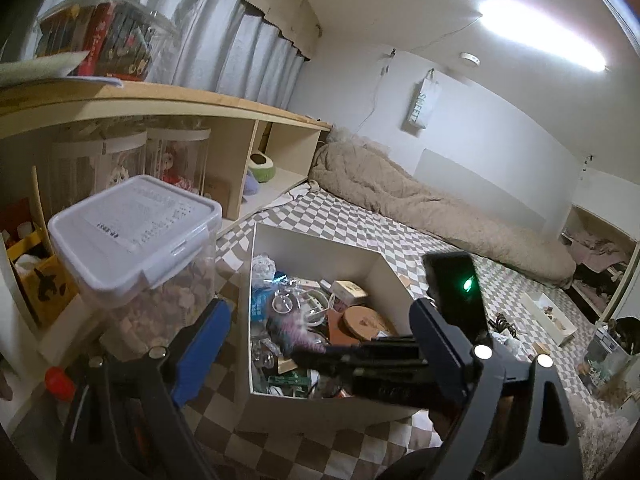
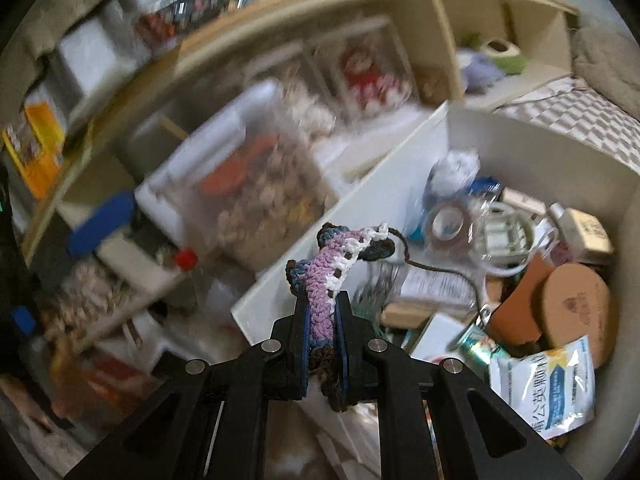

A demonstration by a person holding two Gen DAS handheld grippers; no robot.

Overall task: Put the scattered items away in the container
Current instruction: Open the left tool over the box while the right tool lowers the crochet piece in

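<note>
A white open box (image 1: 384, 268) stands on the checkered bed, full of small items. My right gripper (image 2: 322, 300) is shut on a crocheted piece (image 2: 332, 256) in purple, white and dark blue, held over the box's near wall (image 2: 360, 216). In the left wrist view the right gripper (image 1: 316, 354) reaches into the box from the right with the crochet (image 1: 292, 330). My left gripper (image 1: 316, 312) is open and wide, with a blue pad (image 1: 202, 348) at left and its other finger (image 1: 436, 332) at right, above the box's front. It holds nothing.
A clear lidded tub (image 1: 136, 236) of small pieces stands left of the box against a wooden shelf (image 1: 248, 108). A beige blanket (image 1: 432, 204) lies along the wall. A small white tray (image 1: 548, 316) and loose bits lie at the right.
</note>
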